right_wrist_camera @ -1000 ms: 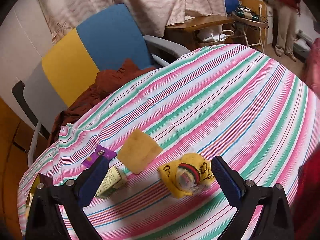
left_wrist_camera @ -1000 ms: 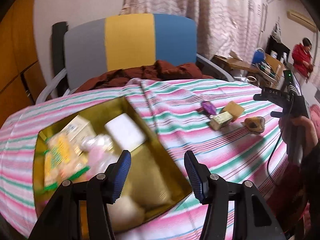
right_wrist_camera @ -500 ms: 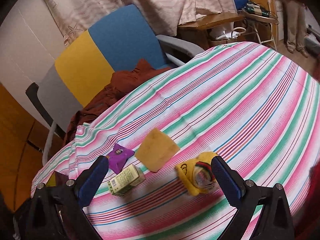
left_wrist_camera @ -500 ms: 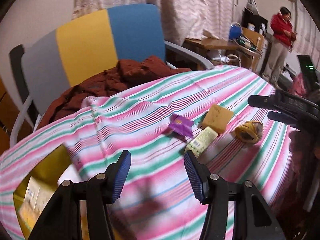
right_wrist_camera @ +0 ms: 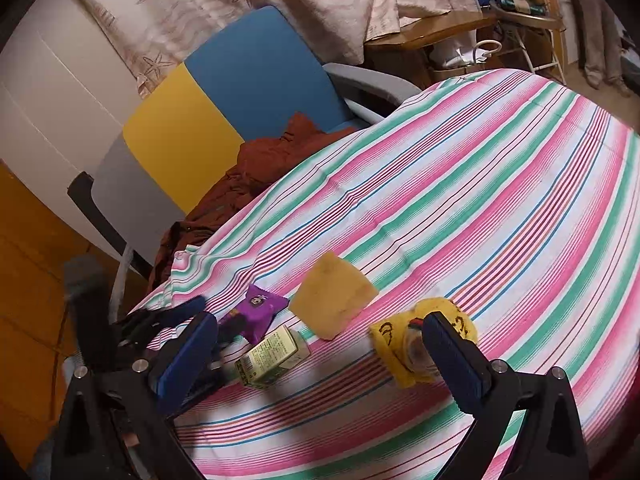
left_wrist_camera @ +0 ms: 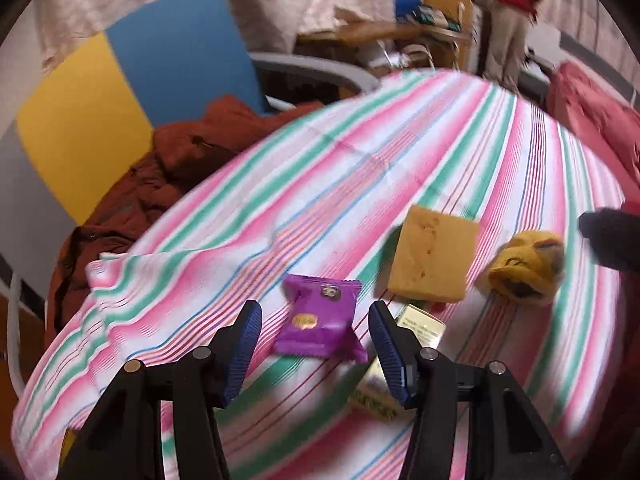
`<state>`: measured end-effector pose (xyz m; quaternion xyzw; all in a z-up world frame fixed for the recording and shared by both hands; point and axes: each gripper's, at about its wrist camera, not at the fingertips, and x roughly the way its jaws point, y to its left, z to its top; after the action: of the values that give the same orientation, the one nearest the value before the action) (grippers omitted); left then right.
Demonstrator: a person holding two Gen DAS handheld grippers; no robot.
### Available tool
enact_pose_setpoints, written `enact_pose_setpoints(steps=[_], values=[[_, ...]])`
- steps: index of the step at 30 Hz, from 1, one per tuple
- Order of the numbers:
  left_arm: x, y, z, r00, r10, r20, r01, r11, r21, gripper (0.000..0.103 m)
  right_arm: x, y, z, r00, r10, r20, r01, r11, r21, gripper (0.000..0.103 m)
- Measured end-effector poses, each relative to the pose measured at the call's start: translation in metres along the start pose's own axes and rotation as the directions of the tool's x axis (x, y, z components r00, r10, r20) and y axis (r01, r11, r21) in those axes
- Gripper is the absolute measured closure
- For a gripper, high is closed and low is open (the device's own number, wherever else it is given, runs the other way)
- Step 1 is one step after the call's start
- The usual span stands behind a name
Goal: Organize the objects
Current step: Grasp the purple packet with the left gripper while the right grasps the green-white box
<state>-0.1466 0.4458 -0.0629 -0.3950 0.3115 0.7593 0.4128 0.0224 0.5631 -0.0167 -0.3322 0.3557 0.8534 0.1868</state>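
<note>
Left claw [left_wrist_camera: 315, 344] swung from box to purple packet [left_wrist_camera: 320, 326], spread wide.

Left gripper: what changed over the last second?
The left gripper swung right, from over the open yellow box to the loose items, and now brackets the purple packet, jaws open, nothing gripped. The right gripper stayed open. Sponge, green carton and yellow pouch have not moved.

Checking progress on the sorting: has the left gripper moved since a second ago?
Yes. The left gripper left the box, crossing the striped cloth to the purple packet.
</note>
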Motion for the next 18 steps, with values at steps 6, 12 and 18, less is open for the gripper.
enact_pose_setpoints(steps=[6,12,18], values=[[0.034,0.004,0.0,0.998,-0.007,-0.069,0.006,1.0,-0.006,0.051,0.002,-0.003,0.001,1.0,0.005,-0.009,-0.005,1.0,0.012,0.0],[0.025,0.036,-0.021,0.995,-0.084,-0.054,0.068,0.965,-0.252,0.054,0.007,0.003,0.0,0.999,0.02,-0.026,-0.021,0.999,-0.029,0.0],[-0.02,0.056,-0.059,0.998,-0.058,0.017,0.06,0.912,-0.405,0.054,0.022,0.032,-0.013,0.995,0.014,-0.095,-0.032,0.981,-0.193,0.0]])
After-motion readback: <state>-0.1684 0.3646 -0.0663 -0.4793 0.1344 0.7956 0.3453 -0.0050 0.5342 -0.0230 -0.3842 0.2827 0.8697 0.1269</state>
